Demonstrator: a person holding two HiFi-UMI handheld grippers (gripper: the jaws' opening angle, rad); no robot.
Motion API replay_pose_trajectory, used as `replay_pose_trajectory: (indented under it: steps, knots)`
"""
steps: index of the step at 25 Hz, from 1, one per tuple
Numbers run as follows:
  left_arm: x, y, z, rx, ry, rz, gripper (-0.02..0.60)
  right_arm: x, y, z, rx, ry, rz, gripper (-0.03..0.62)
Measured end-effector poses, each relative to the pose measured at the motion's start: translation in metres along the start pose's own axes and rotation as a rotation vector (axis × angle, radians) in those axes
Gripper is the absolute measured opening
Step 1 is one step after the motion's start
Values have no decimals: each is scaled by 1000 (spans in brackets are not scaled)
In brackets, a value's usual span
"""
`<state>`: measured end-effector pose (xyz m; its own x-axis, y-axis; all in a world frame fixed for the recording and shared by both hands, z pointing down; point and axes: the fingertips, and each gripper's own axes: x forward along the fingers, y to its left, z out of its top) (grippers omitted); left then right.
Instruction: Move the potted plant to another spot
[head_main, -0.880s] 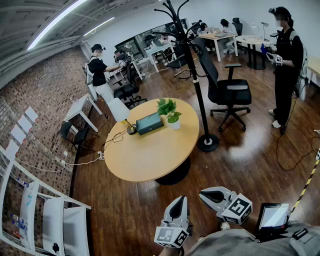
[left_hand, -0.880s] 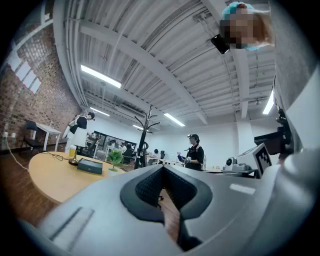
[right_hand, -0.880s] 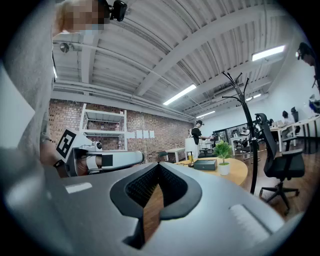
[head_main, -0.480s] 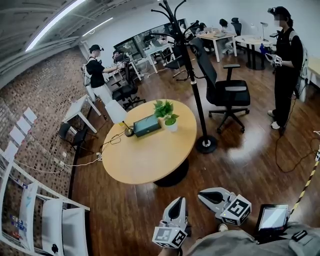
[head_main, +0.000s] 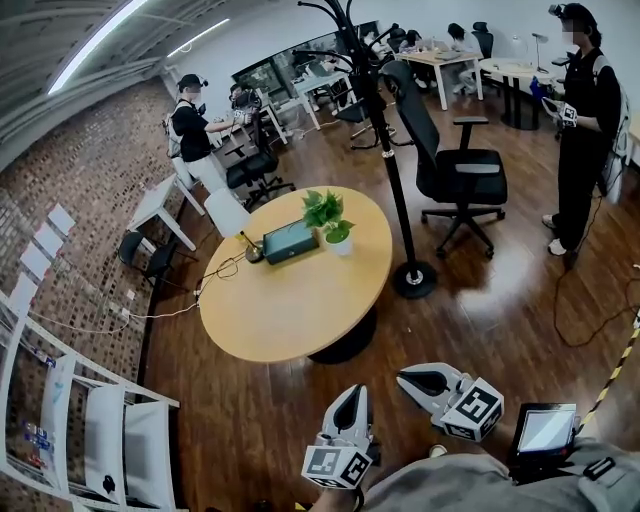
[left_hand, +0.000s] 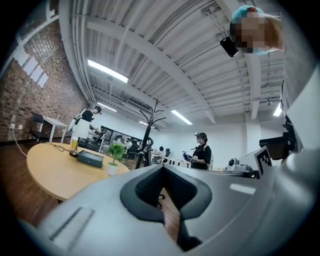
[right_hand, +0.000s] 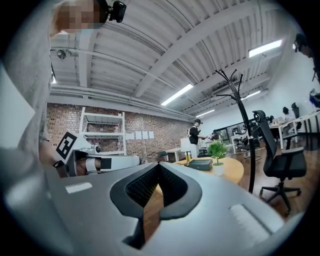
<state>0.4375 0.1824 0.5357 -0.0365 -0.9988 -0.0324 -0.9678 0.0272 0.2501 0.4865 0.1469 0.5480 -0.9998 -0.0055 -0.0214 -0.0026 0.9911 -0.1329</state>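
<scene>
A small potted plant (head_main: 329, 222) with green leaves in a white pot stands on the far side of a round wooden table (head_main: 290, 300). It also shows in the left gripper view as the potted plant (left_hand: 115, 157) and in the right gripper view as the potted plant (right_hand: 217, 157). My left gripper (head_main: 352, 398) and right gripper (head_main: 410, 379) hang low in the head view, well short of the table. Both are shut with nothing between the jaws. They point level, side by side.
A dark box (head_main: 290, 241) and a cup with cables (head_main: 254, 254) sit beside the plant. A black coat stand (head_main: 400, 215) and an office chair (head_main: 455, 175) stand right of the table. People stand at the right (head_main: 585, 130) and far left (head_main: 192, 135). White shelving (head_main: 80, 430) is at lower left.
The view has shifted slightly; the table and plant sit a little further left and up. Both grippers stay low and shut.
</scene>
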Motion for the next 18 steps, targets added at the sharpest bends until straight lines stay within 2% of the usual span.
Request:
replay_pose_trajectory:
  steps: [8,18]
  knots:
    - [27,15,-7,-12,11,23,0,11,-36,-8,11,37,-10,0]
    - [73,85,-7,-32,5,-6,0,75,-83,-21,13,55,-54,0]
